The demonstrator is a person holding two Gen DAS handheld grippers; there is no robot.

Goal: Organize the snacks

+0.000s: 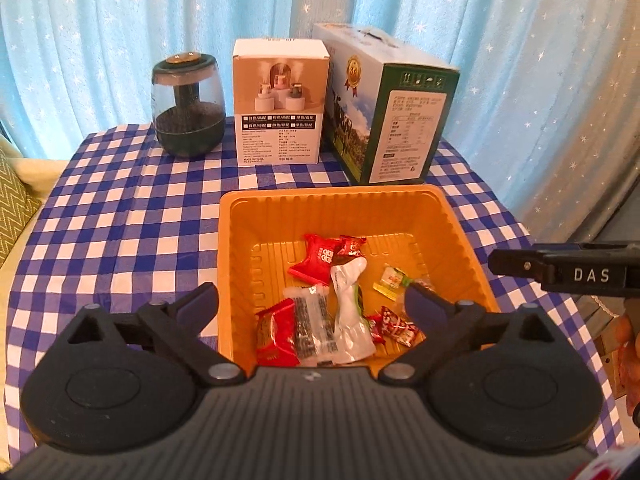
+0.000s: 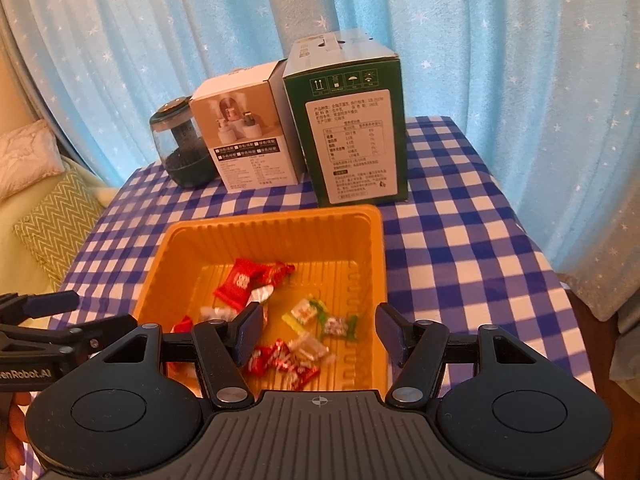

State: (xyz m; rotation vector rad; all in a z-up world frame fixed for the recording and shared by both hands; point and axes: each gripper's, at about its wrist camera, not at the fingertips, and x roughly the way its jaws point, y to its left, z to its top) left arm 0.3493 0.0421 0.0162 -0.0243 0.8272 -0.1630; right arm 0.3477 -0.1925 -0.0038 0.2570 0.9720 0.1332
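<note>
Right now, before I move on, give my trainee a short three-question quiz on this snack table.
1. True or false: the left claw is holding a snack.
2. Which item stands furthest left behind the orange tray? A) green box B) white box C) dark jar
3. Fill in: the red snack packet lies ____ the tray.

Key: 1 false, both claws stand open and empty. 2 C, the dark jar. 3 inside.
</note>
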